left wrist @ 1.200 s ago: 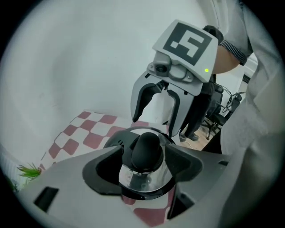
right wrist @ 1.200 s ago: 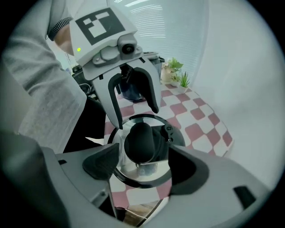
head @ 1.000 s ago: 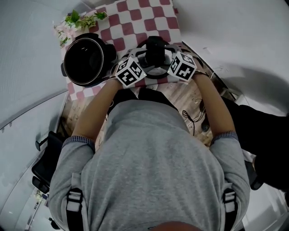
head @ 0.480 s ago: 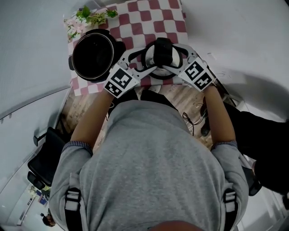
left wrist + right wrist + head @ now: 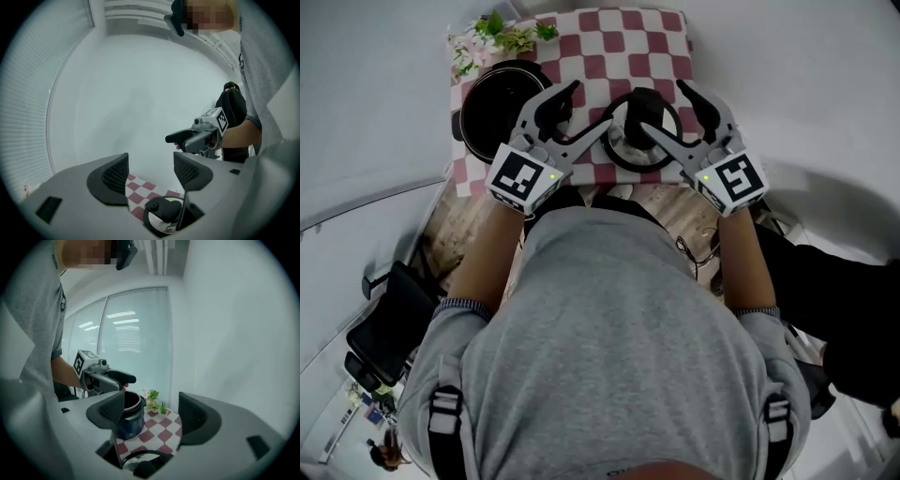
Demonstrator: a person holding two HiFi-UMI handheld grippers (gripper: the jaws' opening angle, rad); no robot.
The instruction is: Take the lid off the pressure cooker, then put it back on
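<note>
The pressure cooker pot (image 5: 492,117) stands open and dark inside at the left of the red-and-white checked cloth (image 5: 619,37). Its silver lid (image 5: 628,145), with a black handle on top, lies flat on the cloth to the right of the pot. My left gripper (image 5: 586,111) and right gripper (image 5: 667,108) hang above the lid from either side, both open and holding nothing. The left gripper view looks down between my left gripper (image 5: 151,171) jaws at the lid (image 5: 161,215). In the right gripper view, the pot (image 5: 129,418) shows past my right gripper (image 5: 152,411).
Artificial flowers (image 5: 502,37) sit at the cloth's back left corner, behind the pot. White walls close in behind the small table. Wooden floor with a black cable (image 5: 698,244) lies below it, and a black chair (image 5: 384,319) stands at the left.
Both grippers were closed in around the lid's handle; now they have spread open and come off it. The lid stays on the cloth beside the pot.
</note>
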